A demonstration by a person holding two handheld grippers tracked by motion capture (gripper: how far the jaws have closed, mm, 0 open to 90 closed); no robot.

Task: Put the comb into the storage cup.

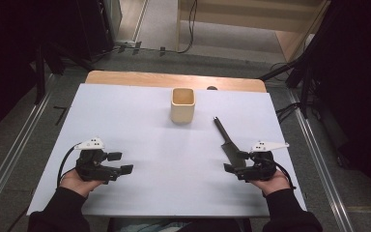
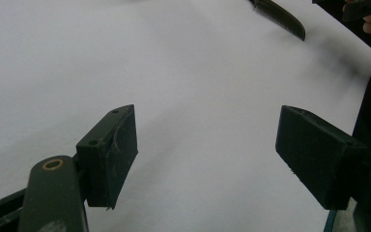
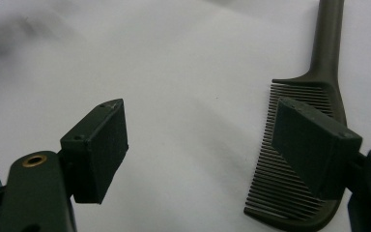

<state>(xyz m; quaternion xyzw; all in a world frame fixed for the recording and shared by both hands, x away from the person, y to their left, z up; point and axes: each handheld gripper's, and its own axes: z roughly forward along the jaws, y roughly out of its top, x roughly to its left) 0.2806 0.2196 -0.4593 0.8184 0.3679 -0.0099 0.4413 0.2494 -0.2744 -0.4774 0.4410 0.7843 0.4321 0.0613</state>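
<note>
White board (image 1: 140,125) covers the table, and both grippers rest on its near part. At the near left, the left gripper (image 1: 118,163) has its jaws spread wide over bare board, holding nothing. Far centre stands a square wooden cup (image 1: 182,105). At the near right, the right gripper (image 1: 235,161), jaws also wide and empty, sits over a dark comb (image 3: 297,154), its handle pointing far-left toward the cup.

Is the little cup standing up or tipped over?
Standing up. The cup sits upright on the table, its open mouth facing up.
</note>
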